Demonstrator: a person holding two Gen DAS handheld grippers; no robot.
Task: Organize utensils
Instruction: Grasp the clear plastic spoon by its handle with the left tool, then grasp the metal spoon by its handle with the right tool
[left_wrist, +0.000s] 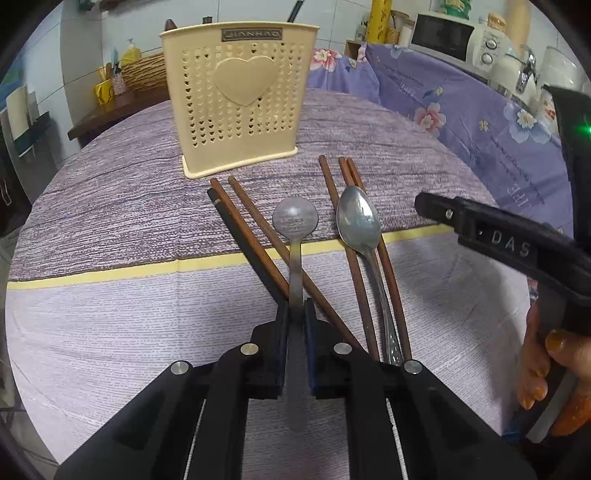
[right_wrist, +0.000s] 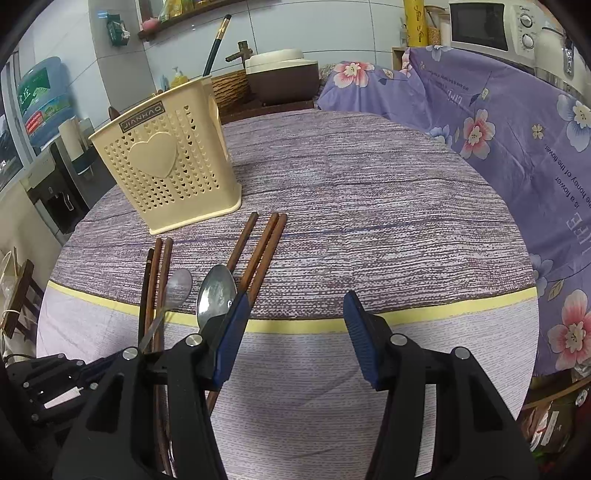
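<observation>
I see bare cloth (right_wrist: 332, 369) under my right gripper (right_wrist: 291, 332), its jaws wide apart. My left gripper (left_wrist: 295, 332) pinches the grey round spoon (left_wrist: 295, 221) by its handle; the cream holder (left_wrist: 236, 99) stands ahead.

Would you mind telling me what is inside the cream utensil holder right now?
A dark chopstick sticks up above the cream utensil holder, and a brown tip shows at its far corner. Anything lower is hidden behind the perforated wall.

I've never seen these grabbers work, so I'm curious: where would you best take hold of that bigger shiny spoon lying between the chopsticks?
Probably by the slim handle of the larger spoon, from above, near end. The bowl is wide and rounded, and chopsticks lie close on both sides, so fingers need care.
</observation>
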